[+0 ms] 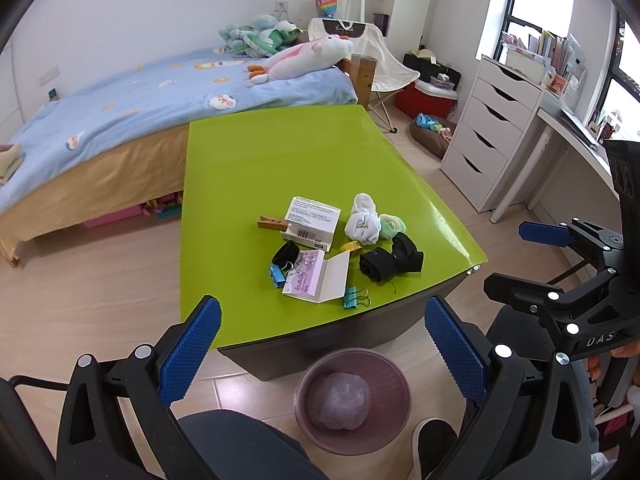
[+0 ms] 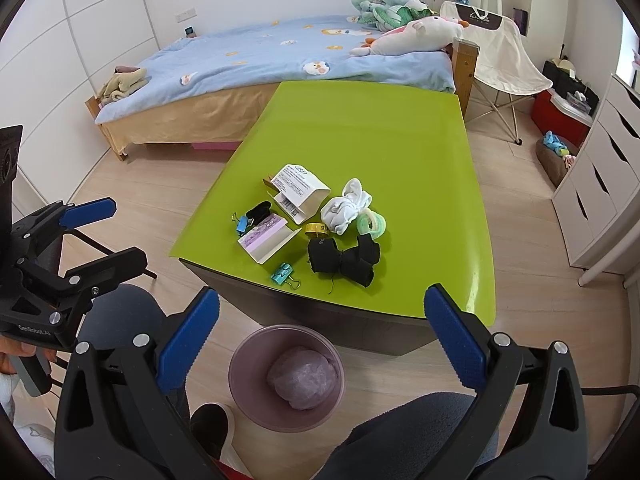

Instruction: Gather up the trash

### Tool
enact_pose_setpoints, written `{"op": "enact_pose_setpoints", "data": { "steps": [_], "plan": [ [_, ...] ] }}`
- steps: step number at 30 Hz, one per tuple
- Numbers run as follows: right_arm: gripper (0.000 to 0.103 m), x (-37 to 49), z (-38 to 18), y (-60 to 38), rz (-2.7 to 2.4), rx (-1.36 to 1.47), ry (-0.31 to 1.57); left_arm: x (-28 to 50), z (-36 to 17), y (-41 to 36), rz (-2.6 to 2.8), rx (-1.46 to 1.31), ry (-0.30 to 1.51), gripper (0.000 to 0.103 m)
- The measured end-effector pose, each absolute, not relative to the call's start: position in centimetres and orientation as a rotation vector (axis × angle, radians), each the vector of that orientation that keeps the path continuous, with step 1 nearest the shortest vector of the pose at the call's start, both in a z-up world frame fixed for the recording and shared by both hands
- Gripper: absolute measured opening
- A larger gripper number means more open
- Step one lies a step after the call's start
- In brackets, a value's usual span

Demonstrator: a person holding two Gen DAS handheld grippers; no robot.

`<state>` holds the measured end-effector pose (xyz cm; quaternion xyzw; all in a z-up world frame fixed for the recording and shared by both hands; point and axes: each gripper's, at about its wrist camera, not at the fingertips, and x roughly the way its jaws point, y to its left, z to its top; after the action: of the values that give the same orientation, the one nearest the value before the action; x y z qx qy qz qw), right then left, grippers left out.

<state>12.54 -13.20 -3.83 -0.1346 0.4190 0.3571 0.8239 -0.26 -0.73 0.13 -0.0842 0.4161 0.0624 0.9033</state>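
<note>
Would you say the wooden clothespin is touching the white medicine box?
Touching: the left wrist view shows the clothespin butting against the white box, no green table between.

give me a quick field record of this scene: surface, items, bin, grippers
surface: glossy lime-green table
boxes: opened white cardboard box; flat open white card sleeve with a lilac printed insert
fabric: bunched white sock; black folded cloth
clips: teal binder clip near the table's front edge
bin: round mauve plastic wastebasket on the floor, crumpled liner inside
left gripper: open, empty
right gripper: open, empty
</note>
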Motion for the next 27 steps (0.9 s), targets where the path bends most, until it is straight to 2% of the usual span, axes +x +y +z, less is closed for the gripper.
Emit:
{"op": "enact_pose_setpoints", "data": {
  "steps": [27],
  "plan": [
    [0.1,14.1,-5.4,-13.7,0.718,-0.254,0.939,0.3,-0.7,-0.7,0.135,-0.182,0.88,0.098]
  ]
}}
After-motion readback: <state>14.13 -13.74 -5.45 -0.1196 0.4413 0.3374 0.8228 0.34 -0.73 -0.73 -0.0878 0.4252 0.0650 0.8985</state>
